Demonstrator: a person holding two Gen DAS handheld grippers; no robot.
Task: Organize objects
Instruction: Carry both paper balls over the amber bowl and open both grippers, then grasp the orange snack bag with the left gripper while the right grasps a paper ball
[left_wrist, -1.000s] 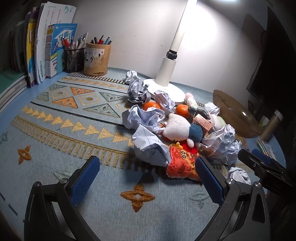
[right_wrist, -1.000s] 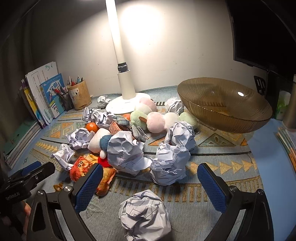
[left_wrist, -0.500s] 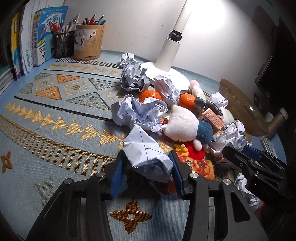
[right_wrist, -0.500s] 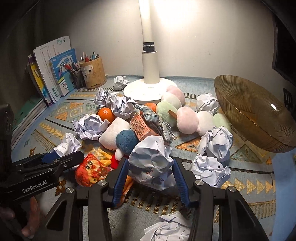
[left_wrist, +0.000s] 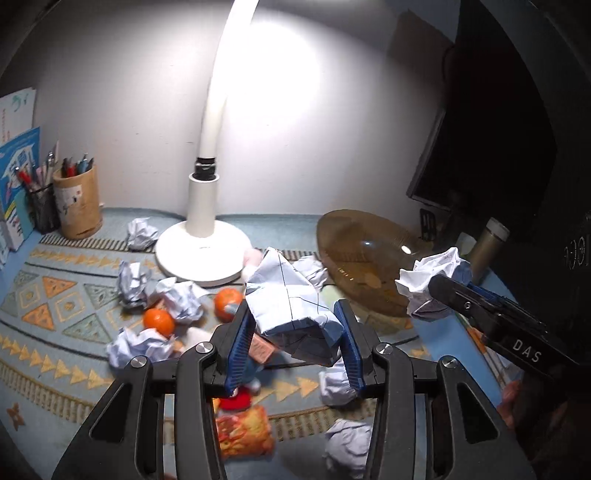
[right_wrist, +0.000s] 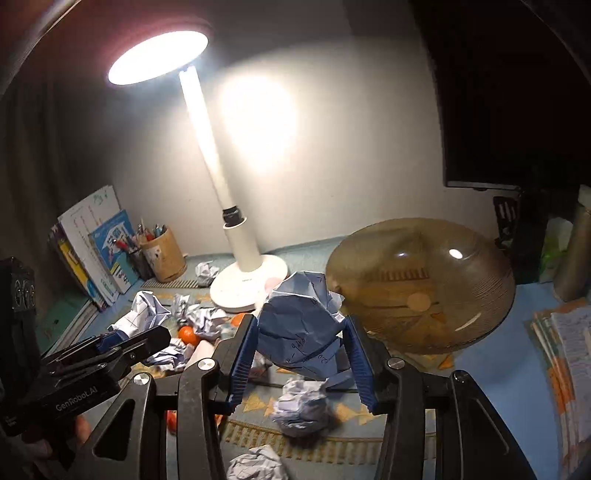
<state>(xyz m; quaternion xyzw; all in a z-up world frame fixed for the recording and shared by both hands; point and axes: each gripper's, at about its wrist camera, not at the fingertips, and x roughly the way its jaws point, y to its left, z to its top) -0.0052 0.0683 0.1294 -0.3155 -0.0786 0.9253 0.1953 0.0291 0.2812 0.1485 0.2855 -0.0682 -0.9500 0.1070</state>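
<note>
My left gripper holds a crumpled sheet of lined paper above the patterned mat; its jaws are still closing, with the blue pads pressed on both sides. My right gripper is shut on another crumpled paper ball, also lifted off the mat, just left of the amber glass bowl. In the left wrist view the right gripper's ball hangs beside the bowl. Several paper balls, two oranges and an orange snack bag lie below.
A white lamp base stands behind the pile. A wooden pen holder and upright books are at the far left. A metal bottle and a paper stack sit at the right, with a dark monitor behind.
Both grippers went from wide open to shut on a paper ball each, then rose off the mat with them. The views tilted up, showing more of the lamp and wall.
</note>
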